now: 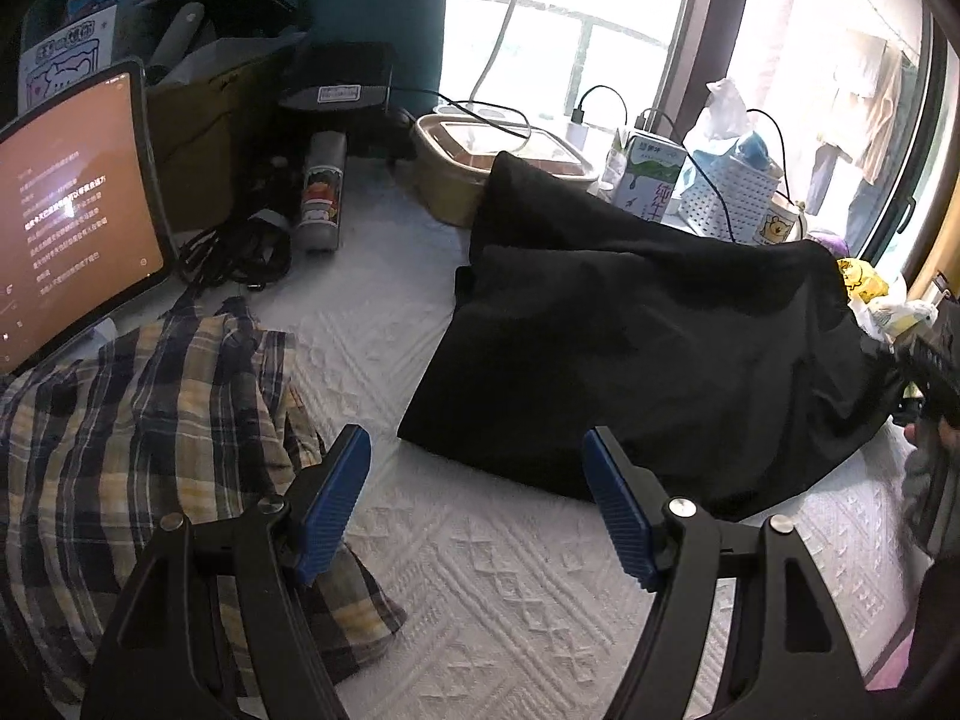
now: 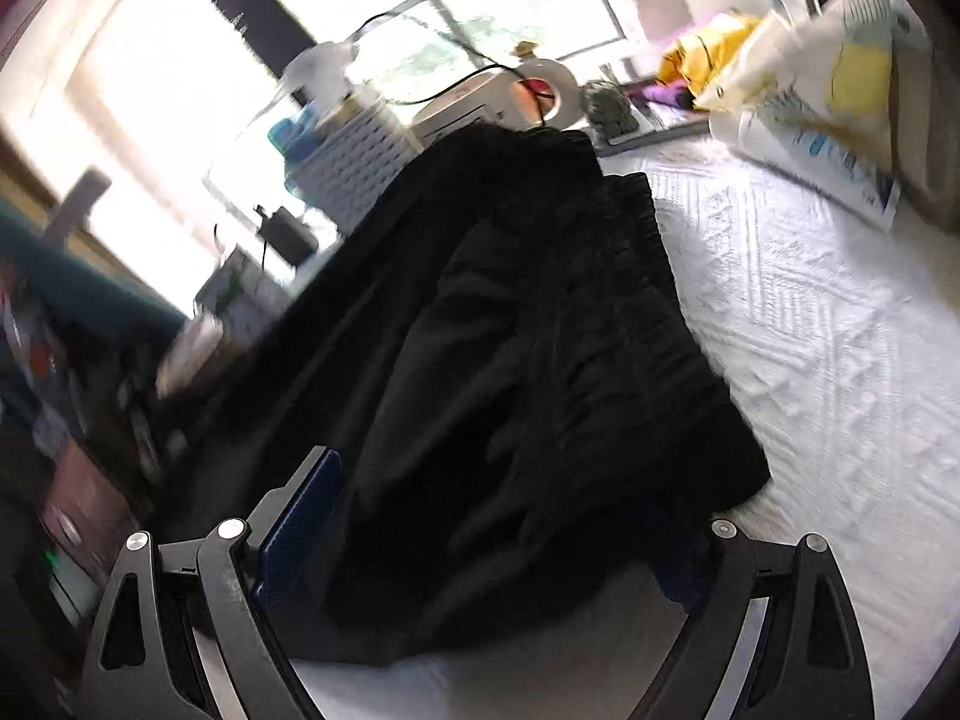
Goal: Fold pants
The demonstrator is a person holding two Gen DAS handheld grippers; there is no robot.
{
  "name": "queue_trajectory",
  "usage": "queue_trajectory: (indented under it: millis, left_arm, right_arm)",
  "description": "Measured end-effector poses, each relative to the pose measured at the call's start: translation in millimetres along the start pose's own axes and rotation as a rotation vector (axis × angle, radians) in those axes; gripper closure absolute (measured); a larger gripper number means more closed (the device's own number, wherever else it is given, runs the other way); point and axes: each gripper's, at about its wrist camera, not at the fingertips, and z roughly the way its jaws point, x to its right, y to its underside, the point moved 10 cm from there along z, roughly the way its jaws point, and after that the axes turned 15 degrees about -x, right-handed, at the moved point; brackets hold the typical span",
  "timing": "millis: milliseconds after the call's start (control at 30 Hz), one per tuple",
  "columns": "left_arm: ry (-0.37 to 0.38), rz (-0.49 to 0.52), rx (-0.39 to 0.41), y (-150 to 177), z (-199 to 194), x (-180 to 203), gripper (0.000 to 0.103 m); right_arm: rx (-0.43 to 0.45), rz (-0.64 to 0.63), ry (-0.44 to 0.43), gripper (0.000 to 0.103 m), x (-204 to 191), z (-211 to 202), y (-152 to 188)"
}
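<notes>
Black pants (image 1: 630,348) lie folded in a broad heap on the white quilted bedspread (image 1: 510,588), their far end draped up against the clutter by the window. My left gripper (image 1: 474,438) stands open just short of their near edge, with only bedspread between its blue pads. The right gripper's black body (image 1: 933,366) shows at the pants' right end. In the blurred right wrist view, the bunched pants (image 2: 540,360) fill the gap of my right gripper (image 2: 492,480). Its jaws stand wide; the left pad (image 2: 300,528) is bare and cloth hides most of the right one.
A plaid garment (image 1: 150,420) lies crumpled at the left, under my left finger. Behind it stand a lit tablet (image 1: 72,204), tangled cables (image 1: 240,252) and a spray can (image 1: 324,192). A beige box (image 1: 444,192), milk carton (image 1: 651,180) and white basket (image 1: 732,192) line the window. Plastic bags (image 2: 828,96) lie at the right.
</notes>
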Motion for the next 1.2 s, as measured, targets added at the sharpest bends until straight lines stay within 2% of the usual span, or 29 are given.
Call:
queue_trajectory:
  millis: [33,67,100,267,433,600,833,933,1000,1033,1100,1133,1167,1200]
  left_arm:
    - [-0.004,0.002,0.002,-0.8,-1.2,1.3,0.030]
    - [-0.007,0.005,0.005,-1.7,-2.2,2.6,0.030]
    - [-0.009,0.008,0.006,-2.9,-3.4,4.6,0.030]
    - [-0.017,0.029,0.009,-8.1,-7.6,16.1,0.030]
    - [-0.010,0.068,0.000,-11.0,-10.1,33.6,0.030]
    - [0.030,0.093,-0.028,-4.1,-9.9,51.7,0.030]
    - [0.108,0.092,-0.123,15.6,11.0,70.9,0.030]
    - [0.096,0.101,-0.162,19.8,24.4,76.2,0.030]
    - [0.095,0.119,-0.164,15.6,26.0,81.0,0.030]
    - [0.087,0.128,-0.159,12.5,25.1,82.3,0.030]
    - [0.074,0.153,-0.145,4.4,21.8,84.0,0.030]
    - [0.065,0.165,-0.135,-0.8,19.7,83.8,0.030]
    - [0.057,0.174,-0.125,-5.9,18.2,83.0,0.030]
    - [0.049,0.185,-0.116,-12.0,17.2,82.3,0.030]
  right_arm:
    - [0.010,0.005,-0.007,0.017,-1.2,1.3,-3.3]
    - [0.011,-0.006,-0.007,0.065,-3.2,2.5,-4.7]
    - [-0.006,-0.025,0.019,0.095,-5.0,7.9,-3.6]
    - [0.037,-0.122,0.098,0.096,-10.4,-9.6,3.5]
    - [0.073,-0.140,0.128,0.097,2.8,-54.1,10.0]
    - [0.107,-0.163,0.212,0.097,22.4,-92.4,19.3]
    - [0.039,-0.110,0.272,0.097,74.4,-80.0,39.6]
    - [0.002,-0.071,0.254,0.097,86.9,-64.7,45.9]
    - [0.008,-0.083,0.254,0.093,85.0,-64.5,46.4]
    - [0.009,-0.089,0.262,0.089,84.3,-66.1,46.9]
    - [0.033,-0.110,0.320,0.067,83.7,-77.2,47.7]
    - [0.046,-0.119,0.337,0.040,82.7,-83.5,48.1]
    - [0.070,-0.129,0.356,0.021,81.2,-94.2,47.7]
    - [0.101,-0.138,0.378,0.018,79.7,-106.9,46.6]
